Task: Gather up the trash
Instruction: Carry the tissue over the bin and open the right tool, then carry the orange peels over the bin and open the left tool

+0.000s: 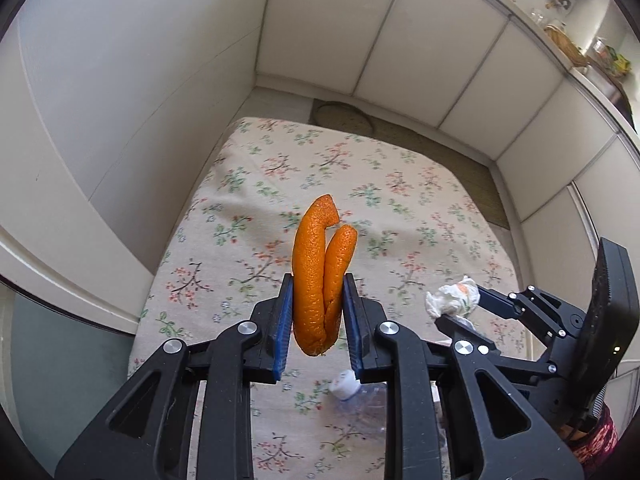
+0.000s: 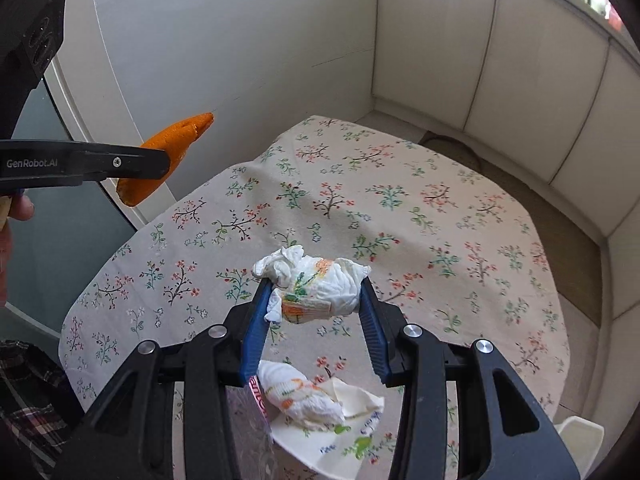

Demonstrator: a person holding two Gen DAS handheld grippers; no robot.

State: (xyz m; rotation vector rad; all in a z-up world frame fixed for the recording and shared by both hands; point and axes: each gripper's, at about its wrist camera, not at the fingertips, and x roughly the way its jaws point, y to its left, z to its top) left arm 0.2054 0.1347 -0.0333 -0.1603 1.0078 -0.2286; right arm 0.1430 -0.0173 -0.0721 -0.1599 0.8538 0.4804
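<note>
A floral tablecloth [image 2: 400,208] covers the table in a white-panelled corner. The left gripper [image 1: 318,312] pinches a folded orange peel [image 1: 320,280] and the right gripper [image 2: 316,300] clamps a crumpled napkin [image 2: 316,284], both held clear above the cloth, likely for carrying off. 1 more napkin wad [image 2: 304,396] and a plastic bottle [image 1: 352,396] lie below, uncollected.

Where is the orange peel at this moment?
The orange peel is pinched between the left gripper fingers, above the floral tablecloth; the right wrist view shows it at upper left.
</note>
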